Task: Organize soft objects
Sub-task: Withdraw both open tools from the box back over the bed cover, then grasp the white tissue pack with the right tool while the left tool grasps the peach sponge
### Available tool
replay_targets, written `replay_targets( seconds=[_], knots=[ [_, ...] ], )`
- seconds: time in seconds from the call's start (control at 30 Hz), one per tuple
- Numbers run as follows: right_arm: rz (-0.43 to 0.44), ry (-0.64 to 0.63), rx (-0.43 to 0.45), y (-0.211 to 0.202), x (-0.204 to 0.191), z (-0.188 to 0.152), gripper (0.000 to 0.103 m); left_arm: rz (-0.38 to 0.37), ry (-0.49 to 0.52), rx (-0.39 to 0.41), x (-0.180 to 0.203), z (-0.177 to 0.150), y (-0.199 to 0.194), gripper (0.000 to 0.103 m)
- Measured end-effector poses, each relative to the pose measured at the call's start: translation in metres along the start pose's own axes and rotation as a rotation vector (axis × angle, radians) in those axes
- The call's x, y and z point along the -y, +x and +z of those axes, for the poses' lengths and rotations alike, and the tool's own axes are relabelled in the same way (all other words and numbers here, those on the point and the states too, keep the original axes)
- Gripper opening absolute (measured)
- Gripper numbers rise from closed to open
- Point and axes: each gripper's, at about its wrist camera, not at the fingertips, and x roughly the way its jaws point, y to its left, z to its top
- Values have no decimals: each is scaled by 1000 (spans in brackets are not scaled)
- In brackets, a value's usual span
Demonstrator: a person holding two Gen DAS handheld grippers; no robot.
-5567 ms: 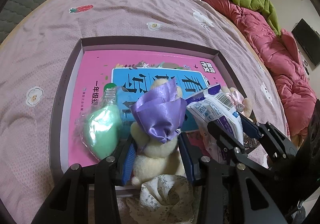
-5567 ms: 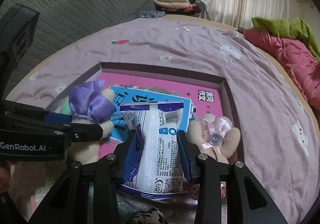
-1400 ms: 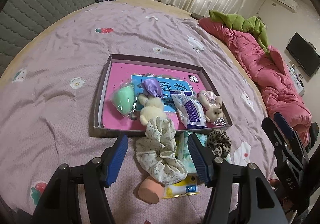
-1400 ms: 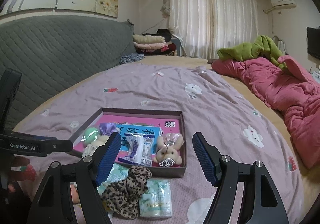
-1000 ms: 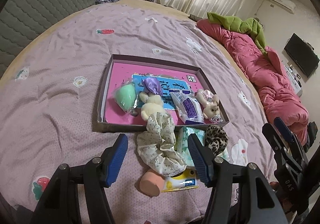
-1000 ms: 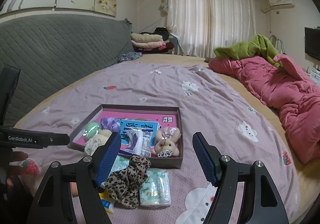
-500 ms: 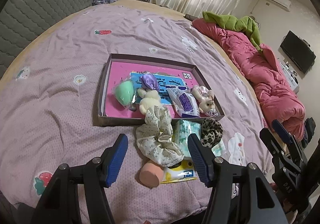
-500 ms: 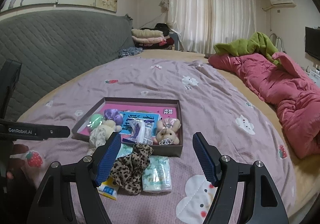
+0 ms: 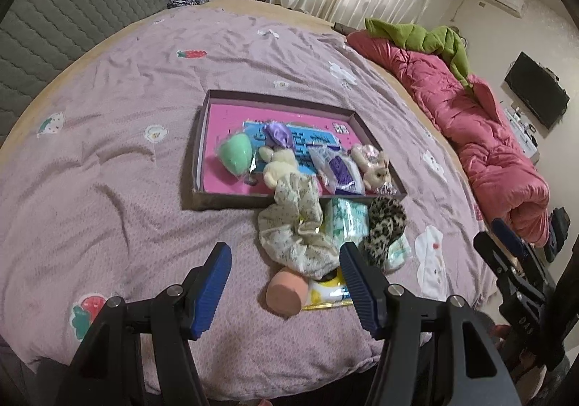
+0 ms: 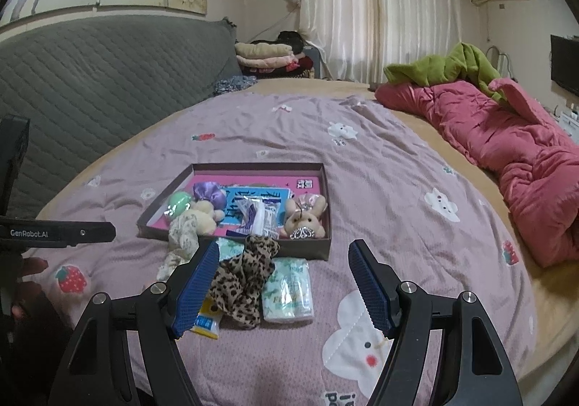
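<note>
Pink bedding (image 9: 108, 160) printed with strawberries and flowers covers the bed in the left wrist view, with a grey quilted headboard (image 9: 54, 18) behind, curtains beyond, and a red quilt (image 9: 481, 123) bunched along the right side. A shallow box (image 9: 201, 149) sits mid-bed holding a green sponge (image 9: 237, 154), a cream plush (image 9: 280, 167), a packet (image 9: 340, 170) and a pink plush (image 9: 374, 161). Just outside its near wall lie a floral scrunchie (image 9: 293, 228), a tissue pack (image 9: 345, 218), a leopard scrunchie (image 9: 385, 225), a peach sponge (image 9: 284, 294) and a yellow packet (image 9: 327, 294). The left gripper (image 9: 286, 286) hangs wide open and empty above this loose pile.

From the right wrist view, the right gripper (image 10: 284, 283) is likewise spread wide with nothing held; the leopard scrunchie (image 10: 242, 279) and a tissue pack (image 10: 289, 292) lie near its left finger, the box (image 10: 307, 248) just beyond.

Judging by this, four items are boxed and the loose pile remains. The next pick calls for lowering onto one soft piece and closing gently, since the scrunchies overlap their neighbours.
</note>
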Motion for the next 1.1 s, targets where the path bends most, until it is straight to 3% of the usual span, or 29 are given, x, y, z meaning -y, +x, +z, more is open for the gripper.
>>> replay_targets(
  seconds=[0.5,1.1],
  knots=[
    [-23,37,-142,19,5,-21,75,-7,34,-78,10,-28,20,62],
    [38,16,-180,34,-9,-32,75,8,43,-136,10,-45,46,62]
  ],
)
